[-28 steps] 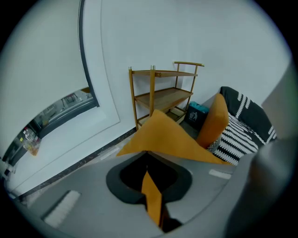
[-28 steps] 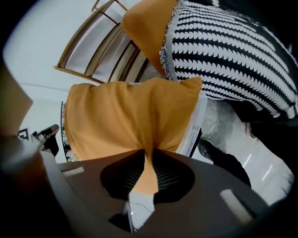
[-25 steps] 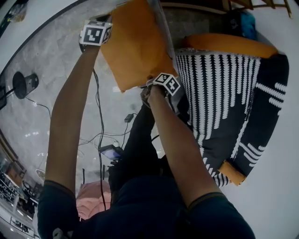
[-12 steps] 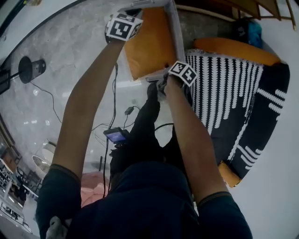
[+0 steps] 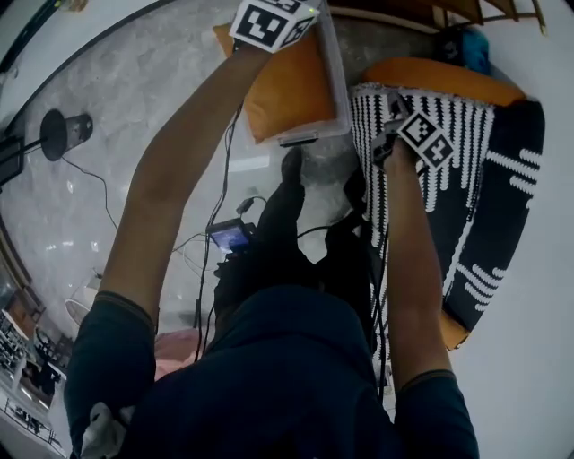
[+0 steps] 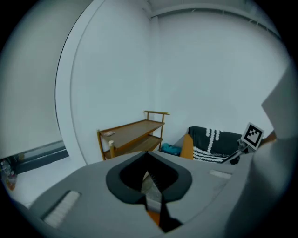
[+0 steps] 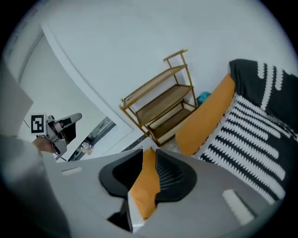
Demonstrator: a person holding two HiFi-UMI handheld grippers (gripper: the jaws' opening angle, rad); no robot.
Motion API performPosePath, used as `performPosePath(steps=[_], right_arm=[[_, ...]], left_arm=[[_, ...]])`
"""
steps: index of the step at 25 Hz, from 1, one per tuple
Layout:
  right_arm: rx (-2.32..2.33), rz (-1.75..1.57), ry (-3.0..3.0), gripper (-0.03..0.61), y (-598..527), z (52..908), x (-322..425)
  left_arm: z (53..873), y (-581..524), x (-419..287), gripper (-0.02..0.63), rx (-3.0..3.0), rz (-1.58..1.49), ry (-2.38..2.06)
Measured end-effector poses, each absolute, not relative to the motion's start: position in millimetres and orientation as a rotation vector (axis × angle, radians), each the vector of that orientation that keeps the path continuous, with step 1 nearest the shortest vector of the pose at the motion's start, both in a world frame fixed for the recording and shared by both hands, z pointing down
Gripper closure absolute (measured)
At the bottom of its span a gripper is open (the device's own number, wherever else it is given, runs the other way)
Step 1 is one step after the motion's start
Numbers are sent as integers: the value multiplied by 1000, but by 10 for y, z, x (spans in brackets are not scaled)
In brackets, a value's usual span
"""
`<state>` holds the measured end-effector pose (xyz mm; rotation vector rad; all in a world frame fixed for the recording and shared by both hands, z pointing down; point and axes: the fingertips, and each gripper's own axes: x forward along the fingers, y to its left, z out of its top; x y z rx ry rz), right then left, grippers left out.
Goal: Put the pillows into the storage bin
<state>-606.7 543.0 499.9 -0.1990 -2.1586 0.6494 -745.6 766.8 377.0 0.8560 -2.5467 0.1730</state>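
An orange pillow [image 5: 287,85] lies inside the clear storage bin [image 5: 339,81] on the floor. My left gripper [image 5: 269,22] is at the pillow's far edge. Its jaws [image 6: 151,186] are shut, with a sliver of orange fabric pinched low between them. My right gripper [image 5: 399,125] hangs to the right of the bin, over the black-and-white patterned seat [image 5: 448,188]. Orange fabric fills the narrow gap of the right gripper [image 7: 146,186]. It seems to be the near end of a second orange pillow [image 7: 207,114], which leans on the seat [image 5: 448,82] and runs under the gripper.
A wooden two-shelf rack [image 7: 163,104] stands against the white wall beyond the bin and seat. Cables [image 5: 193,260] and a small lit device [image 5: 229,235] lie on the marble floor near my legs. A black round stand [image 5: 58,134] is at the far left.
The orange pillow went down into the bin. My right gripper left the bin's near corner and swung right over the patterned seat. My left gripper moved farther out along the pillow's top edge.
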Motion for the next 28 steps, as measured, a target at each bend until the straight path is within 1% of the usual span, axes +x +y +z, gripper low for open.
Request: performPosePath(steps=[7,12,16,20,24,28], right_arm=[[-115,593,-2370,505,4156,4091,-5777],[-35,602,-2490,500,3089,3575,-5120],[99,645,-2622,492,1953,3249,-4272],[215,696,-2668,473,745,3166,-3275],[374,724,-2665,454,-580,3127,-2120],[585,715,-2647,441,-1739,3167,-986]], left_arm=[[2930,6368,-7288,609,1123,137,-2603],[2531,5073,-6712,607,1311,97,-2584],[2257,3631,-5937,607,1561,146,-2505],[2198,2275,-4997,604,1720,162,-2400],[2407,945,-3925,598,1822,133,-2255],[2848,-230,-2857,590,1927,89,-2032]])
